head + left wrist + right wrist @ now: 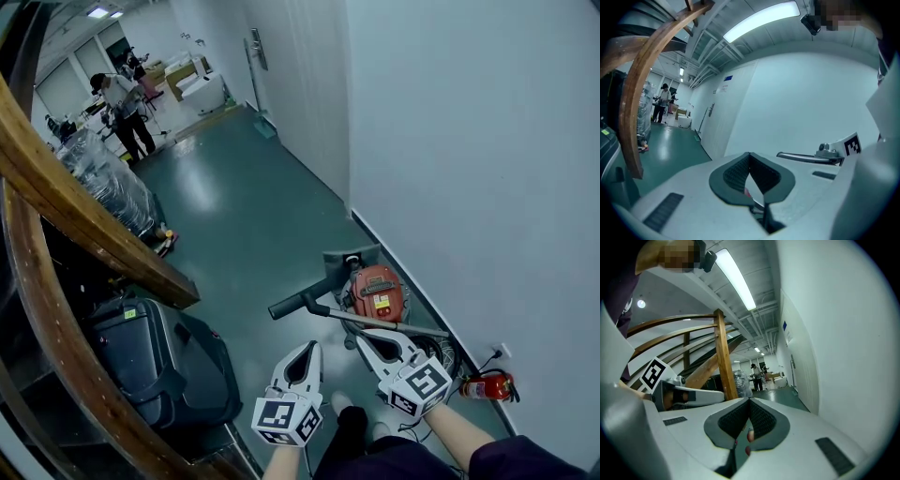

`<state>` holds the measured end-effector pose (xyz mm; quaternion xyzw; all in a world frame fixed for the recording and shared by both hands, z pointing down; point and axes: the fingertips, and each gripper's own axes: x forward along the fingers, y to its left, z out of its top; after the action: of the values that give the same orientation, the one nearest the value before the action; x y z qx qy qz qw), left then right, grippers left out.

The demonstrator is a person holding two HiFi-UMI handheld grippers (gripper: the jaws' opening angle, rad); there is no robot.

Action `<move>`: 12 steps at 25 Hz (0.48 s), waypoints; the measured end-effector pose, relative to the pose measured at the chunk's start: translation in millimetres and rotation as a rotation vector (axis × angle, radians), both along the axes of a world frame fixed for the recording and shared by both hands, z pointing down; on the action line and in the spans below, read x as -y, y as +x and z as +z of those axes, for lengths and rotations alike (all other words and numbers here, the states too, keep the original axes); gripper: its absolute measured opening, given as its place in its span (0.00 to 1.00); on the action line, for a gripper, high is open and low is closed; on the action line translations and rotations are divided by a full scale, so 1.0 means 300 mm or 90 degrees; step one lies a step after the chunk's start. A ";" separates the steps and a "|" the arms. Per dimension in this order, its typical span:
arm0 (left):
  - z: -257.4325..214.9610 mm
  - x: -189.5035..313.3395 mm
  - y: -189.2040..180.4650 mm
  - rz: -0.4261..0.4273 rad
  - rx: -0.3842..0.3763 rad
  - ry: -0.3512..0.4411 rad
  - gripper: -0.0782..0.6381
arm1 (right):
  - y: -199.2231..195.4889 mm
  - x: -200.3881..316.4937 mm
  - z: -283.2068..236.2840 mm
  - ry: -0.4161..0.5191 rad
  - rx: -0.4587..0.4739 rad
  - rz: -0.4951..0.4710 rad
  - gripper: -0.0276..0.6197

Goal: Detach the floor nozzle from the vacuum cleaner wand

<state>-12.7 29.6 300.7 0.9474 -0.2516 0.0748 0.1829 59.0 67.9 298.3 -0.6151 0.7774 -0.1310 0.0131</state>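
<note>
Open floor (234, 216) runs ahead of the left tool (307, 347) down the corridor. The vacuum (377, 292) and its wand (394, 323) lie just ahead of the right tool (367, 337). The wall (487, 187) and an extinguisher (487, 385) close its right. A case (159, 361) and a wooden rail (84, 220) stand left of the left tool.

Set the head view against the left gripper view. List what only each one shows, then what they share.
Only the head view: the red vacuum cleaner body with its black tube on the floor, a small red fire extinguisher by the wall, and a black hard-shell case.

Only the left gripper view: the long ceiling strip light.

Both: the curved wooden rail, green floor, white wall, a distant standing person, the left gripper with jaws together and empty, and the right gripper.
</note>
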 end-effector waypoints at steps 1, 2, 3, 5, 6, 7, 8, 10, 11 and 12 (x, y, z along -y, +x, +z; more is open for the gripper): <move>0.005 0.014 -0.004 0.001 -0.001 -0.004 0.12 | -0.005 0.013 0.000 -0.002 -0.001 0.001 0.07; 0.009 0.026 -0.007 0.001 -0.002 -0.008 0.12 | -0.008 0.025 -0.002 -0.004 -0.002 0.003 0.07; 0.013 0.035 -0.009 0.001 -0.003 -0.012 0.12 | -0.010 0.035 -0.003 -0.007 -0.004 0.003 0.07; 0.020 0.042 -0.014 0.003 -0.002 -0.020 0.12 | -0.015 0.045 -0.001 -0.014 -0.005 0.004 0.07; 0.024 0.046 -0.015 0.005 -0.002 -0.023 0.12 | -0.016 0.050 0.000 -0.016 -0.005 0.005 0.07; 0.026 0.052 -0.016 0.005 -0.002 -0.025 0.12 | -0.016 0.056 -0.001 -0.017 -0.005 0.006 0.07; 0.027 0.058 -0.015 0.006 -0.003 -0.027 0.12 | -0.014 0.062 -0.002 -0.018 -0.006 0.007 0.07; 0.029 0.068 -0.011 0.006 -0.005 -0.030 0.12 | -0.011 0.074 -0.002 -0.022 -0.008 0.007 0.07; 0.032 0.072 -0.009 0.007 -0.007 -0.032 0.12 | -0.008 0.080 0.000 -0.024 -0.010 0.006 0.07; 0.038 0.076 -0.006 0.006 -0.008 -0.035 0.12 | -0.005 0.086 0.002 -0.026 -0.013 0.004 0.07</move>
<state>-14.5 6.8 312.0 0.9437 -0.2437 0.0769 0.2099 57.3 42.0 299.0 -0.6192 0.7725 -0.1405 -0.0067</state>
